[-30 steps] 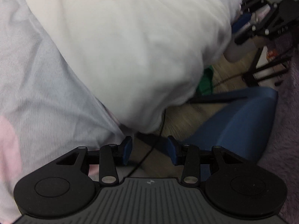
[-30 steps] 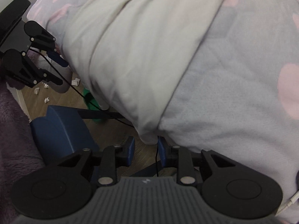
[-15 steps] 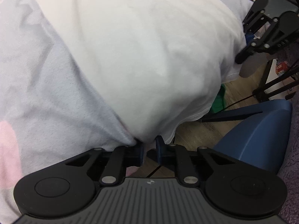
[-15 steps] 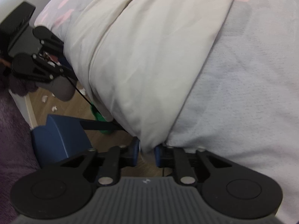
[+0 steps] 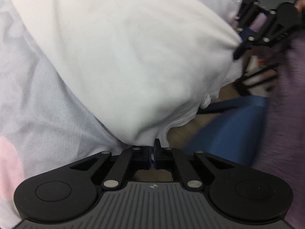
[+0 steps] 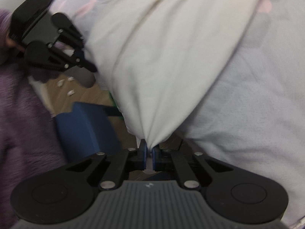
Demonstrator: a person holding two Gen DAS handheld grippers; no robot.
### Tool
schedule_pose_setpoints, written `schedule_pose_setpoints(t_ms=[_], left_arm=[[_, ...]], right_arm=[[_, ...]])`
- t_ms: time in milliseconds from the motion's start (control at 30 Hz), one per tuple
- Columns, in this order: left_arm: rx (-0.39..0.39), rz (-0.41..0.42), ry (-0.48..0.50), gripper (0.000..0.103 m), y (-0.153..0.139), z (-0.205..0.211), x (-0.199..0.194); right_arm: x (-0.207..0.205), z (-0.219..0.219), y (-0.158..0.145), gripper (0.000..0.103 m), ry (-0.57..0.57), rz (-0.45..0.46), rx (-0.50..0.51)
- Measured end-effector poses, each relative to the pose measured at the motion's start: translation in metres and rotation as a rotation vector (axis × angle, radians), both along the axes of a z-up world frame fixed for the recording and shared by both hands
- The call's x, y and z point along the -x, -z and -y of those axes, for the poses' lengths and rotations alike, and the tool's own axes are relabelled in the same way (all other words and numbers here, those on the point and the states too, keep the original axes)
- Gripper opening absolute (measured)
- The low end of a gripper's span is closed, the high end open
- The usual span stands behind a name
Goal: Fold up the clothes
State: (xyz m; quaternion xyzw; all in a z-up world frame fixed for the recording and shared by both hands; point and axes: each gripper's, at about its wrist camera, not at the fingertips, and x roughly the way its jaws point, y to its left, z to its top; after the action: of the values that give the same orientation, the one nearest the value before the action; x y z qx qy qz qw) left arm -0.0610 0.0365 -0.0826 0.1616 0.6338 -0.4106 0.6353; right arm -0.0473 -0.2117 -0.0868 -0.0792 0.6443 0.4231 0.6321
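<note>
The left gripper (image 5: 153, 150) has its jaws pinched tight on the hem of a white garment (image 5: 133, 57). The right gripper (image 6: 149, 153) clamps another corner of the same garment. The cloth hangs over the edge of a bed with a pale grey, pink-spotted blanket (image 6: 247, 105), above a blue chair (image 5: 228, 131) and wooden floor (image 6: 80, 93).

No words, no numbers, no labels — nothing legible anywhere

White garment (image 5: 133, 57) on grey bedsheet (image 5: 38, 114) (pink blotches).
</note>
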Motion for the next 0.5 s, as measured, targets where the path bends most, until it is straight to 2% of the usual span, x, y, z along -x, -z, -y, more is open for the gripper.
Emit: schedule_pose_setpoints(t_ms=[100,233,400,500], left_arm=[[0.073,-0.063,0.001,0.000,-0.026,-0.013,-0.008],[0.234,-0.103,-0.059,0.000,-0.067,-0.040,-0.023],[0.401,-0.005,-0.156,0.000,-0.115,-0.069,-0.049],[0.464,0.079,-0.215,0.000,-0.128,-0.073,-0.061]], right_arm=[[-0.008,0.009,-0.025,0.006,-0.024,-0.031,-0.077],[-0.020,0.032,-0.061,0.006,0.034,0.017,-0.233],[-0.035,0.061,-0.106,0.006,0.107,0.077,-0.427],[-0.051,0.076,-0.122,0.006,0.180,0.142,-0.491]])
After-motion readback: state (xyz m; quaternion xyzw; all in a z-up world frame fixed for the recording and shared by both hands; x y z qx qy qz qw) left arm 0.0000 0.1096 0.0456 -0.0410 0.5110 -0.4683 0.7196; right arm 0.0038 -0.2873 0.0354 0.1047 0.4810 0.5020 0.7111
